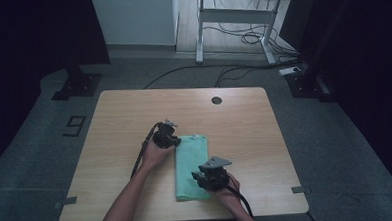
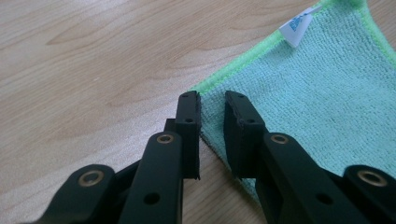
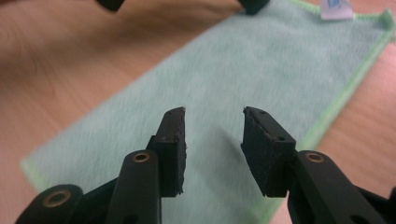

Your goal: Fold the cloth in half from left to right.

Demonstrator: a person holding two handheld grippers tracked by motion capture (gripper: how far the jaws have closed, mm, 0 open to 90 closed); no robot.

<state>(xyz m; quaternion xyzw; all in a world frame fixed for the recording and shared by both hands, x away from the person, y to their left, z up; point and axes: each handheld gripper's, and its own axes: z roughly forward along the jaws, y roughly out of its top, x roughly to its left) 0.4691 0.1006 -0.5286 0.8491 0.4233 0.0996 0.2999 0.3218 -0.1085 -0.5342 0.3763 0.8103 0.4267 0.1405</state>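
Lying flat on the tabletop (image 1: 134, 118), toward its near edge and about midway between the side edges: a folded green towel (image 1: 192, 165), long axis running from near edge to far edge. Sitting at the towel's far left corner, left claw (image 1: 171, 137), released, jaws slightly parted; in the left gripper view, straddling that corner's edge (image 2: 212, 114), one jaw over bare wood, the other over the cloth, tips low to the surface but nothing pinched between them yet. Hovering over the towel's near right part, right claw (image 1: 201, 176), also released, jaws wider apart; in the right gripper view, pointing along the towel's length (image 3: 212, 135) with cloth (image 3: 261, 65) stretching ahead toward the white label (image 3: 335, 9) at the far corner. Judging from this: left claw nearer to a grip, corner already between the jaws; right claw needing to drop and shift toward a near corner or edge before closing.
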